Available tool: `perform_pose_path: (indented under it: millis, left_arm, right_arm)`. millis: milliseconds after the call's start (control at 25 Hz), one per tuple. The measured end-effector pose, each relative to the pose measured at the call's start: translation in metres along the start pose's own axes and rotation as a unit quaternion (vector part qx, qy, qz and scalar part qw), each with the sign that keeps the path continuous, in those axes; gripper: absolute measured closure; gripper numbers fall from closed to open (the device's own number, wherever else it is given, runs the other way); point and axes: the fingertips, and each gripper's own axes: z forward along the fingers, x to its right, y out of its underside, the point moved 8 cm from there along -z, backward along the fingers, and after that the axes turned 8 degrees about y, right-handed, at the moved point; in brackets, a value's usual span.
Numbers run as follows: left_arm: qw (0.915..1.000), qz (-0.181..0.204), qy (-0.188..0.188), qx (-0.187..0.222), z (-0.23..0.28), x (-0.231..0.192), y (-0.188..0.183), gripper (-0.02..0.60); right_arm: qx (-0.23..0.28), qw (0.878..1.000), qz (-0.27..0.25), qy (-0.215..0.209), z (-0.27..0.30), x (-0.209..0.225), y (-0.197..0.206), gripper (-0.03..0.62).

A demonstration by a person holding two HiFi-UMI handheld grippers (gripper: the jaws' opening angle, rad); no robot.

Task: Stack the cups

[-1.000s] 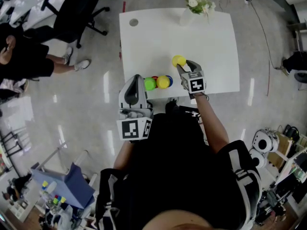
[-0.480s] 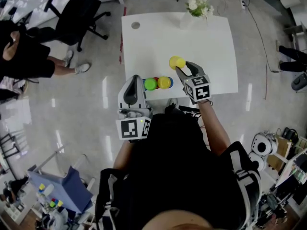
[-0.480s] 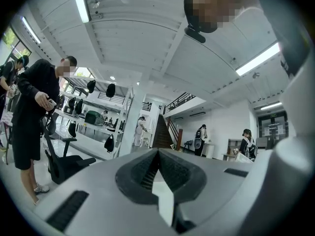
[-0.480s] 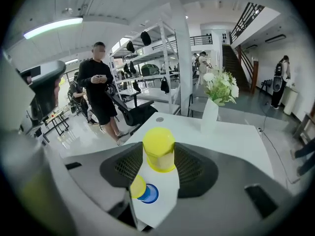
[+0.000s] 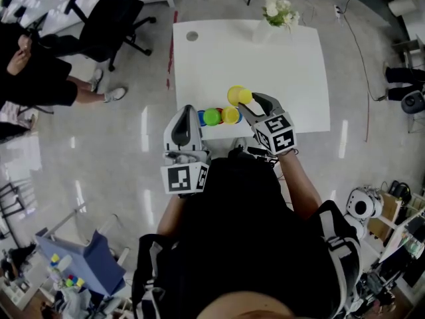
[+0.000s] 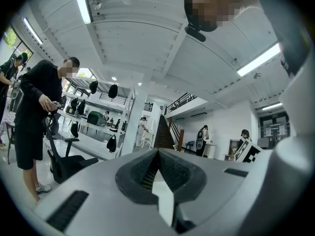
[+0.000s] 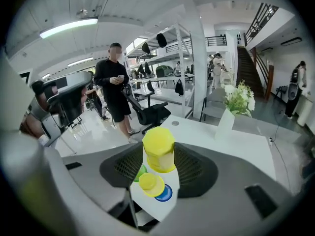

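My right gripper point(image 5: 243, 100) point(image 7: 158, 157) is shut on an upside-down yellow cup point(image 5: 236, 96) point(image 7: 158, 149) and holds it in the air above the white table point(image 5: 279, 65). Below it, by the table's near edge, stand a green cup point(image 5: 212, 117) point(image 7: 140, 173), a smaller yellow cup point(image 5: 230, 115) point(image 7: 151, 184) and a blue cup point(image 7: 165, 194), close together. My left gripper point(image 5: 188, 113) point(image 6: 158, 154) hovers level just left of the green cup, its jaws shut with nothing between them.
A vase of white flowers point(image 5: 273, 8) point(image 7: 235, 104) stands at the table's far edge, and a round cable hole point(image 5: 192, 36) sits at the far left corner. An office chair point(image 5: 109, 18) and a standing person point(image 5: 33, 72) are left of the table.
My right gripper has lifted the yellow cup and carried it left, closer to the cluster of cups. The left gripper has hardly shifted.
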Motion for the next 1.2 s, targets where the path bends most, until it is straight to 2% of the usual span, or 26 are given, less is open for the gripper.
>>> perform_pose_path:
  millis: [520, 880, 1200]
  left_arm:
    - [1.0000, 0.001, -0.009, 0.001, 0.000, -0.015, -0.001, 0.561]
    - [0.9998, -0.007, -0.019, -0.004, -0.006, -0.019, 0.001, 0.561]
    - [0.9998, -0.003, -0.020, -0.006, -0.007, -0.020, 0.001, 0.561]
  right_arm:
    - [-0.065, 0.994, -0.058, -0.067, 0.017, -0.039, 0.011, 0.379]
    - [-0.094, 0.990, -0.074, -0.081, 0.030, -0.052, 0.026, 0.379]
    - [-0.100, 0.989, -0.074, -0.085, 0.034, -0.053, 0.029, 0.379]
